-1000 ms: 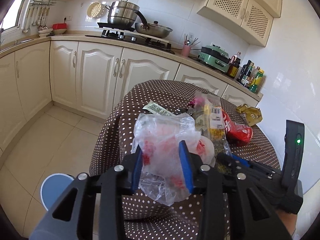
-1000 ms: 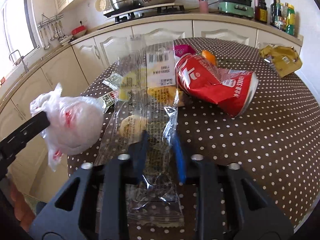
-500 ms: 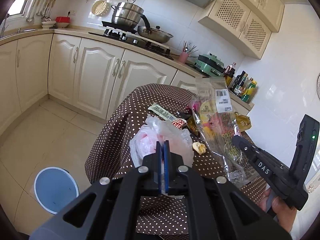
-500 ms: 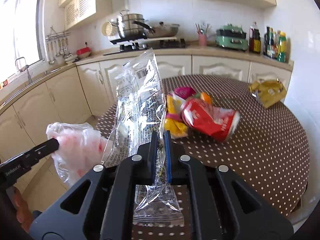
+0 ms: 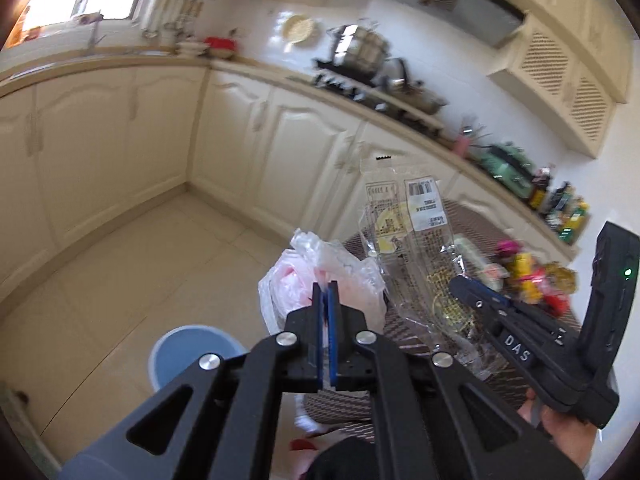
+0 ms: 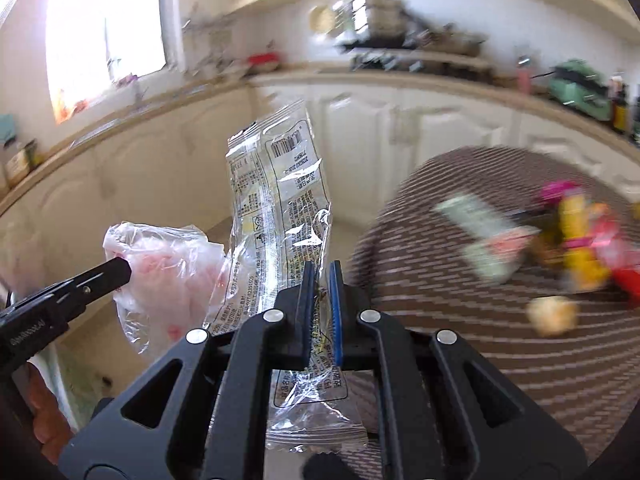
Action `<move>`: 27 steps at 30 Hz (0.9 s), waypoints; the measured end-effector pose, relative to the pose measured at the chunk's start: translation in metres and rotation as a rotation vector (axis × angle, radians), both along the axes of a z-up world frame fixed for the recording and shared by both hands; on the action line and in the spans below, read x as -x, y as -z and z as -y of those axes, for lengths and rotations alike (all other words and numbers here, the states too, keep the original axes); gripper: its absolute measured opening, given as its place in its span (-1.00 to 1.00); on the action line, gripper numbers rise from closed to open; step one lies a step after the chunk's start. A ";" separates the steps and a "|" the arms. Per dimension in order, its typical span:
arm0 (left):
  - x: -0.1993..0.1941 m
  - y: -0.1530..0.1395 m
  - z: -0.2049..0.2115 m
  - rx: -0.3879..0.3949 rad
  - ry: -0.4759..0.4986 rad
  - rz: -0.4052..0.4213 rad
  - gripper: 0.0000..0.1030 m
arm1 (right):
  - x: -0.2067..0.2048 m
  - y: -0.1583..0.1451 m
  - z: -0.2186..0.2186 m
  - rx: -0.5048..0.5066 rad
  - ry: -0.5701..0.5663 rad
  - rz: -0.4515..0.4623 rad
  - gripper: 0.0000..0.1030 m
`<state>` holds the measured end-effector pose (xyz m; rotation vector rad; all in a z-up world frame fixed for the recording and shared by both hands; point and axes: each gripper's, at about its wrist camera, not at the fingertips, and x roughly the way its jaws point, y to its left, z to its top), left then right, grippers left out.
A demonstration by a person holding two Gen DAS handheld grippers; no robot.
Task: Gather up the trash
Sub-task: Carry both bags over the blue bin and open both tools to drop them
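Observation:
My left gripper point(image 5: 327, 292) is shut on a crumpled clear plastic bag with red print point(image 5: 320, 272), held in the air past the table's edge; it also shows in the right wrist view point(image 6: 164, 268). My right gripper point(image 6: 321, 276) is shut on a long clear snack wrapper point(image 6: 280, 200) with a barcode label, held upright beside the bag; the wrapper also shows in the left wrist view point(image 5: 416, 232). A blue trash bin point(image 5: 192, 356) stands on the floor below and left of the left gripper.
A round table with a brown dotted cloth point(image 6: 500, 340) holds more trash: a green-white packet point(image 6: 476, 224), yellow and pink wrappers point(image 6: 576, 232), a small pale lump point(image 6: 554, 316). Cream cabinets point(image 5: 120, 152) and a counter with a stove point(image 5: 360, 64) line the walls. Tiled floor point(image 5: 120, 272) lies below.
Both grippers have swung left, away from the table and toward the floor side, still holding the bag and the wrapper. The blue bin now sits nearer the left gripper. The views are blurred.

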<state>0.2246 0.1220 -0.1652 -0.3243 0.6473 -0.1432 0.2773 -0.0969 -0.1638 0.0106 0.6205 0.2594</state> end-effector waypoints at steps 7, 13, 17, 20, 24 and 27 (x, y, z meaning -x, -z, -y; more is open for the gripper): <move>-0.047 0.097 -0.061 -0.038 -0.116 -0.240 -0.97 | -0.071 0.110 -0.084 0.031 -0.117 -0.255 -0.85; -0.095 0.191 -0.098 -0.062 -0.125 -0.438 -0.97 | -0.122 0.215 -0.124 0.091 -0.132 -0.481 -0.85; -0.122 0.238 -0.111 -0.069 -0.123 -0.530 -0.96 | -0.146 0.262 -0.136 0.117 -0.121 -0.576 -0.84; -0.134 0.265 -0.118 -0.041 -0.104 -0.577 -0.89 | -0.159 0.293 -0.144 0.131 -0.111 -0.637 -0.84; -0.144 0.289 -0.134 0.005 -0.118 -0.625 -0.40 | -0.162 0.325 -0.156 0.136 -0.108 -0.690 -0.84; -0.139 0.298 -0.141 0.002 -0.142 -0.633 -0.25 | -0.162 0.336 -0.165 0.139 -0.106 -0.711 -0.84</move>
